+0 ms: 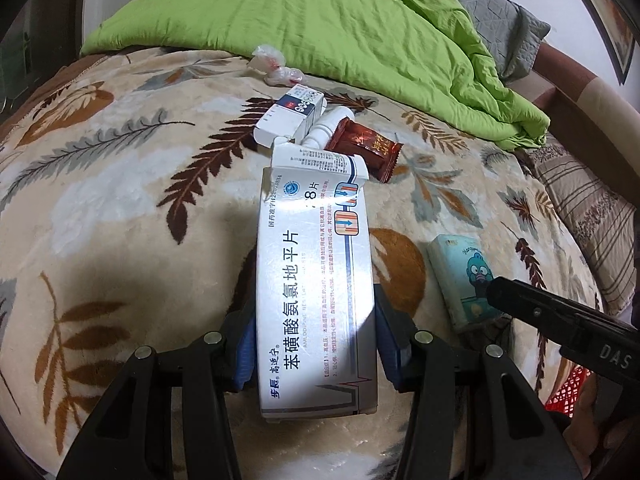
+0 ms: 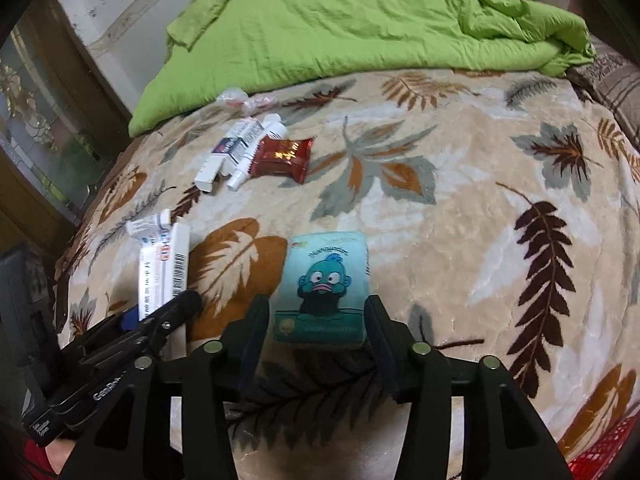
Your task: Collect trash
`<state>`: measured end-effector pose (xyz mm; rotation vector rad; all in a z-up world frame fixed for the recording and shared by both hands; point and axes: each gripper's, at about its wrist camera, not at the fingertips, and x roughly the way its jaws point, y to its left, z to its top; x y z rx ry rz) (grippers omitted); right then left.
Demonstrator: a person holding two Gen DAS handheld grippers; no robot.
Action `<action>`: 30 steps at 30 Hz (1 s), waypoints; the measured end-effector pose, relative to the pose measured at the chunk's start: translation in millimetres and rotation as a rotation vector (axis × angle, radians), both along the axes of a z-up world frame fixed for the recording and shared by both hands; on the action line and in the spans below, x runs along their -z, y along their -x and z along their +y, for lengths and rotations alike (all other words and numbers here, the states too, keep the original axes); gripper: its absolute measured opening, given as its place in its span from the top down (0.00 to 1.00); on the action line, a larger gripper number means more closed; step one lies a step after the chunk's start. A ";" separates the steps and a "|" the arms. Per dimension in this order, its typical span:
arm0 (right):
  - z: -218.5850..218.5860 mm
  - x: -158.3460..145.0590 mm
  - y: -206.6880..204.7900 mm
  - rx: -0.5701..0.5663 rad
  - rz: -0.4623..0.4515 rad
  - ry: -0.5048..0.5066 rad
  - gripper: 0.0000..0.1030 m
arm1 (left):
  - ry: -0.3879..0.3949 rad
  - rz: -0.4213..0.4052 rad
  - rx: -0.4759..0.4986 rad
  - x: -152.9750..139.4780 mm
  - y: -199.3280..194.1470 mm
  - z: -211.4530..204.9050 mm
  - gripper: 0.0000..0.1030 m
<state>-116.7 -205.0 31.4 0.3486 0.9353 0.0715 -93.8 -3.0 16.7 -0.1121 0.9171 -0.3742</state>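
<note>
The left tool clamps a long white medicine box between its blue pads, gripping the near end, so most of the box sticks out ahead with its torn flap hanging. In my judgement that overhang is the main risk: a quick swing could lever the box loose or twist it in the pads. Its face carries large Chinese characters, 苯磺酸氨氯地平片, with a partly readable "AMLODIPINE" line beneath and "8片" near the far end.

The right tool stands partly spread, its jaws straddling a pale blue tissue pack that lies flat on the leaf-patterned blanket of the bed. Whether the pads already press its sides I cannot tell; they look just beside them. The pack is soft, so a shallow pinch may only squash it and let it slip. It shows a cartoon fish-faced figure; the script above is too small to read.

The two tools sit close together, and a careless crossing could knock them against each other.

Farther off lie a brown snack wrapper, a small white-and-blue box, a white tube and crumpled clear plastic at the edge of the green quilt. A red basket peeks in at the near corner.
</note>
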 end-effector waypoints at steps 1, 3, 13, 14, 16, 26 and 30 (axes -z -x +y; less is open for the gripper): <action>-0.5 2.0 -2.4 0.004 0.010 -0.002 0.46 | -0.001 -0.001 0.000 -0.1 0.0 0.0 0.52; 0.0 4.5 -7.1 0.014 0.024 0.004 0.45 | 0.000 -0.002 -0.002 -0.2 -0.4 -0.1 0.52; 19.8 22.2 -30.1 -0.026 0.107 0.104 0.41 | 0.013 0.007 -0.002 1.0 -3.1 4.1 0.52; 20.9 22.2 -30.1 -0.029 0.105 0.116 0.43 | 0.013 0.007 -0.001 1.1 -3.3 4.2 0.52; 22.7 22.2 -29.1 -0.033 0.104 0.133 0.47 | 0.012 0.006 -0.002 1.4 -3.1 3.9 0.52; 19.8 -0.9 -0.9 -0.008 -0.023 0.127 0.64 | -0.007 -0.021 0.013 -2.1 4.4 -0.3 0.52; 20.0 -13.3 18.6 -0.010 -0.074 0.151 0.64 | -0.012 -0.029 0.032 -6.5 16.9 -1.0 0.52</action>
